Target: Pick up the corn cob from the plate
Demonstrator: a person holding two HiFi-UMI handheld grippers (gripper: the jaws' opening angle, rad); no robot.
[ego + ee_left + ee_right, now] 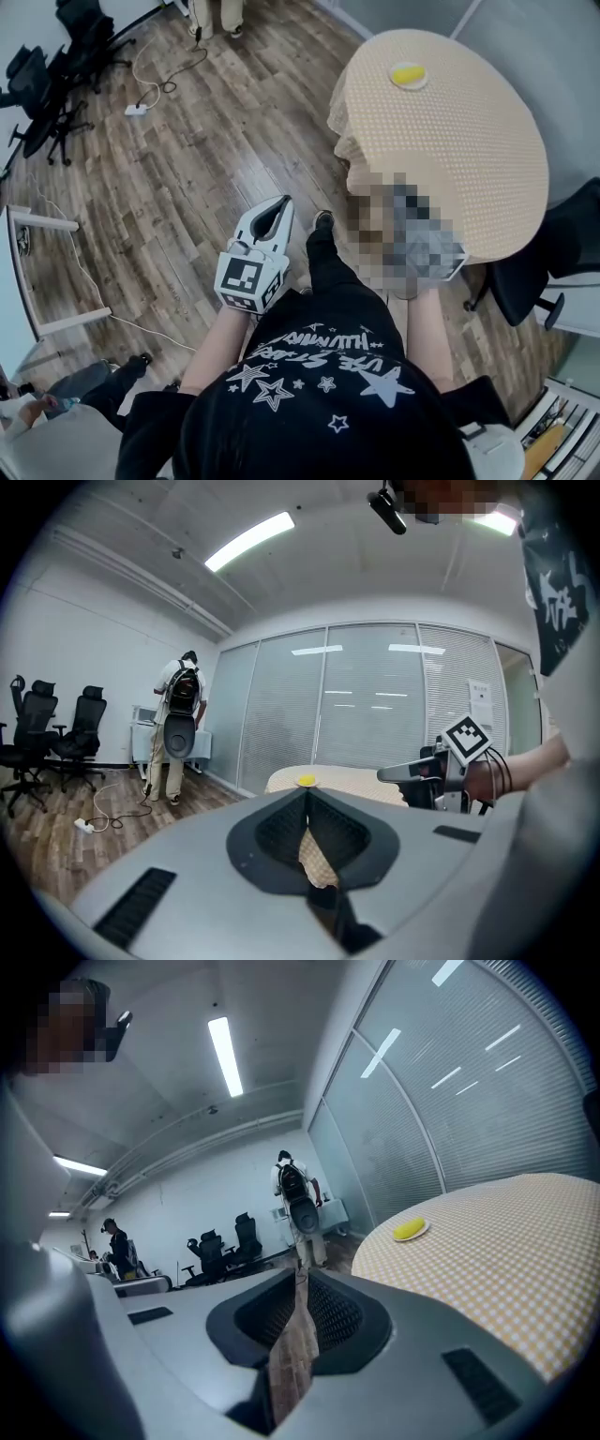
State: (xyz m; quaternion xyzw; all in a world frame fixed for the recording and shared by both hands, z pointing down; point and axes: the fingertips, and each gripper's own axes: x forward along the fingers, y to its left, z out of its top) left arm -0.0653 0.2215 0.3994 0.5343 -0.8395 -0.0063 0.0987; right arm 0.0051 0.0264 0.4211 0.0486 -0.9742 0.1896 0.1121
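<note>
The yellow corn cob [409, 74] lies on a small white plate [394, 79] at the far side of a round table with a beige checked cloth [469, 159]. In the right gripper view the corn cob [409, 1229] is to the right of and well beyond my right gripper [300, 1275], which is shut and empty. My left gripper [283, 202] is over the wooden floor, short of the table, also shut on nothing. In the left gripper view the corn cob [306, 781] shows just past the left gripper [307, 791]. A mosaic patch hides most of the right gripper in the head view.
A black office chair [553, 253] stands at the table's right side. Several office chairs [56, 75] and a cable with a power strip [137, 110] are at the far left. A person carrying a chair [178, 728] stands by the glass wall.
</note>
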